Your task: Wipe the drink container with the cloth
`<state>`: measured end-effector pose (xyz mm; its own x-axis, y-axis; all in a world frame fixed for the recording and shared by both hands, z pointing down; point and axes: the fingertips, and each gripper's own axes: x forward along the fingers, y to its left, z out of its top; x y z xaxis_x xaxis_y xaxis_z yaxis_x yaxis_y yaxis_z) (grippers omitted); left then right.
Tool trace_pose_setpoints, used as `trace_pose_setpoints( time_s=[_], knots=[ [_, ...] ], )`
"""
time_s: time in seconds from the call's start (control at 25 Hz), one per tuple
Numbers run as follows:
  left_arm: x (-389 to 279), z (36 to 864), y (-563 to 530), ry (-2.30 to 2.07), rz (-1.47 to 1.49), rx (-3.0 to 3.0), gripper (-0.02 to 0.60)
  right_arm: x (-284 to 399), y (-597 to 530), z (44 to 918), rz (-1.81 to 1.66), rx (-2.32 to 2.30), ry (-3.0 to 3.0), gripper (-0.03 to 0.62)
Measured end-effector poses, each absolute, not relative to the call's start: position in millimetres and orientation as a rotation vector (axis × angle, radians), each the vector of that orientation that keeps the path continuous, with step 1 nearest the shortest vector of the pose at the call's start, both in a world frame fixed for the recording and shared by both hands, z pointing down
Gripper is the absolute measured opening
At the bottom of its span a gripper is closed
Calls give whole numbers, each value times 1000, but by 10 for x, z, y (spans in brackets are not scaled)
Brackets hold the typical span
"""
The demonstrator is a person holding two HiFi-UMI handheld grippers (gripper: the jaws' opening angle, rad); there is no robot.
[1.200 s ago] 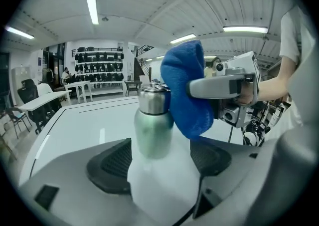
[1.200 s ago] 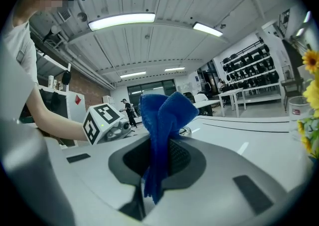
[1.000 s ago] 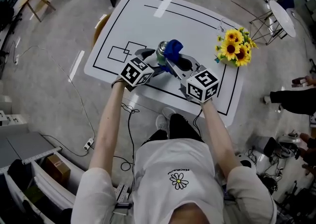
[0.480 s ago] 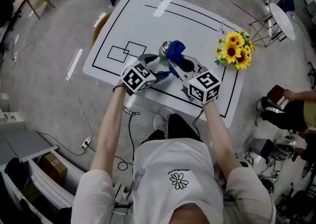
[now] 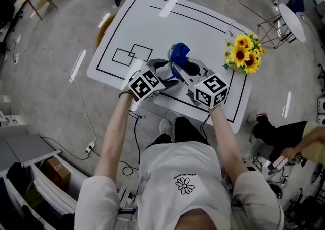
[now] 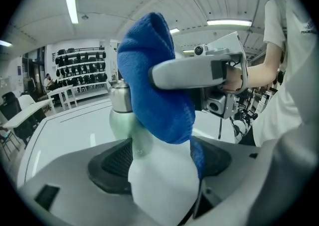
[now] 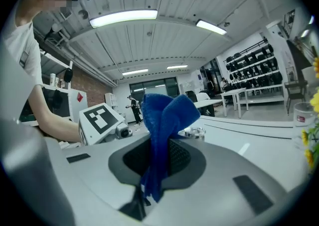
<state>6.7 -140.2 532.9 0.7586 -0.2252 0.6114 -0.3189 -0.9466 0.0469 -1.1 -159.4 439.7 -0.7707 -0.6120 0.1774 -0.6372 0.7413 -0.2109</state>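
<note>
Left gripper view shows the left gripper (image 6: 160,162) clamped on the body of the one pale drink container (image 6: 121,117), over the white table (image 5: 152,23). The right gripper (image 7: 157,162) pinches the single blue cloth (image 7: 164,113) and presses it against the container's side.

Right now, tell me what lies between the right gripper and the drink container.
The blue cloth: pinched by the right gripper, it lies against the drink container that the left gripper clamps. The left gripper view shows it.

Blue cloth (image 5: 179,52); pale green, silver-topped drink container (image 6: 124,120); white table (image 5: 152,23), black lines; yellow sunflowers (image 5: 242,51).
</note>
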Motion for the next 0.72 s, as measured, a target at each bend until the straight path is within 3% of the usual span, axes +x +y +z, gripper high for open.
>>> trace_pose_setpoints(
  time_s=[0.4, 0.44, 0.52, 0.72],
  knots=[
    [-3, 4769, -1879, -801, 701, 2848, 353, 346, -2148, 3789, -176, 748, -2576, 41],
    [-1, 4762, -1917, -834, 697, 2837, 336, 306, -2209, 3870, -196, 681, -2521, 41],
    [-1, 4775, -1960, -896, 716, 2814, 220, 188, -2250, 4044, -181, 554, -2449, 41],
    [114, 4814, -1928, -891, 694, 2777, 205, -78, -2063, 4311, -99, 359, -2387, 41]
  ],
)
